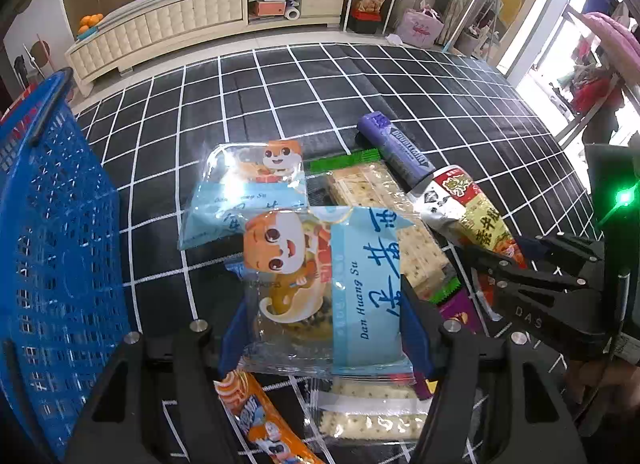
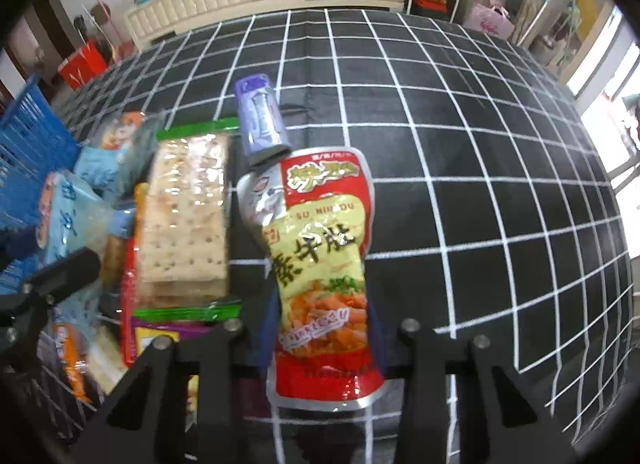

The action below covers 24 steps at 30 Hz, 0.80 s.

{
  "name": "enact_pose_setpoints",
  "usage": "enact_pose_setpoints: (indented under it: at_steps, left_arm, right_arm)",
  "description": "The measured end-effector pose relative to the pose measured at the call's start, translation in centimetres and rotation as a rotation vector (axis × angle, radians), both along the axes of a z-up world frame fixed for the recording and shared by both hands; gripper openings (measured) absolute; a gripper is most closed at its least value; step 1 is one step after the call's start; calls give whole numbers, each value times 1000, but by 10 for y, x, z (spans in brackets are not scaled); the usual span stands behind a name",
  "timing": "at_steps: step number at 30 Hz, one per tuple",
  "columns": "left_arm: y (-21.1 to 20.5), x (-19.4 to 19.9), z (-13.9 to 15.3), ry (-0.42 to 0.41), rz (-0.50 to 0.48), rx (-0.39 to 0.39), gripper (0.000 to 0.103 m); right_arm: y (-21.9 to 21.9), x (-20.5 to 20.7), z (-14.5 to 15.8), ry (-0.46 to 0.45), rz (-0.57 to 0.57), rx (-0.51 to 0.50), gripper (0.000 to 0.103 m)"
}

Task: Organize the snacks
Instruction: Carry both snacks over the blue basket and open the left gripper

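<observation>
Gripping a pastry packet with a cartoon animal and pale blue label, the left tool has its blue pads pressed on both sides of the clear wrapper, just above the heap of snacks. The right tool is clenched on the lower part of a red and yellow pouch, whose top reaches toward a purple tube lying on the black checked cloth. No earlier picture is given, so only the grip itself can be told.

Beside the pouch lies a cracker pack with green ends, and more blue-labelled pastry packets sit further left, near the blue basket, which stands at the left edge of the worktop, apart from the heap. A second pastry packet lies just behind the held one, and an orange sausage stick lies below it.

Risks from here, as a judgement: both wrappers are slick and soft, so either packet could slide out if lifted fast or tilted. The pouch is pinched low down, so its long upper part may swing and knock the tube or the crackers. The 2 tools work close together, and the right one shows near the left one's side, so crossing paths toward the basket could make them bump. Squeezing harder could crush the pastry.
</observation>
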<state>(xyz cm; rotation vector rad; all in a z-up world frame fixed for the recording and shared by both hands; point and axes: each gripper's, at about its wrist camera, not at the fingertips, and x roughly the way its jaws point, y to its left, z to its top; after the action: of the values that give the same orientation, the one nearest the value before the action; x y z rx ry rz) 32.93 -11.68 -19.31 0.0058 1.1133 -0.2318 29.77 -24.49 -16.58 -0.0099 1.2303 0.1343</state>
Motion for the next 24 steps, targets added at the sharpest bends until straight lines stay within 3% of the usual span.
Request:
enact_pose_setpoints:
  at_steps: [13, 24]
  left_arm:
    - [13, -56, 59, -73, 13, -40, 63]
    - [63, -118, 119, -189, 54, -23, 63]
  right_arm:
    - [3, -76, 99, -147, -13, 80, 40]
    - [83, -93, 145, -267, 74, 138, 40]
